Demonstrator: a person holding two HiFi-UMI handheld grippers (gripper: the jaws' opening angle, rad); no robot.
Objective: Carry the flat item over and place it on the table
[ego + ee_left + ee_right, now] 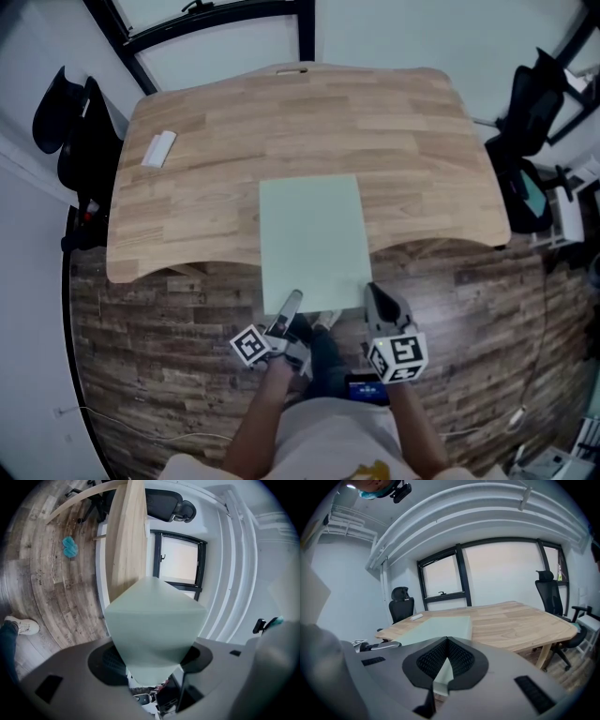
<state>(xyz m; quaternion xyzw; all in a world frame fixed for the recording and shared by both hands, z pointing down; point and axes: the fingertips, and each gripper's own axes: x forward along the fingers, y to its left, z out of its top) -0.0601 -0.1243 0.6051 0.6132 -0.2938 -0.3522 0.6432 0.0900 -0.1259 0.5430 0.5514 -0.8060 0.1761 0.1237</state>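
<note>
Because the table bows inward at its 6 o'clock edge, you have less wood under the load than it seems. The pale green flat sheet reaches from the table's middle out toward 6 o'clock. Its near part hangs past that edge over the floor, and no view settles whether its far edge touches the wood. Let go here and the overhang could lever the sheet off, or a smooth underside could let it slide back toward you. I judge it needs to sit further toward 12 o'clock first.

Your 2 tongs carry it by the near corners. The right gripper, at 5 o'clock of the sheet, has its pads pinched together on the thin edge. The left gripper, at 7 o'clock, is rolled onto its side and clamped on the corner, with the sheet running between its pads. Those are small bites. Lower 1 hand ahead of the other and the sheet could twist and slip out, or its far edge could dig into the wood and buckle.

The small white block at 10 o'clock sits well apart from the sheet, so only a wide drift leftward would bring them together.
</note>
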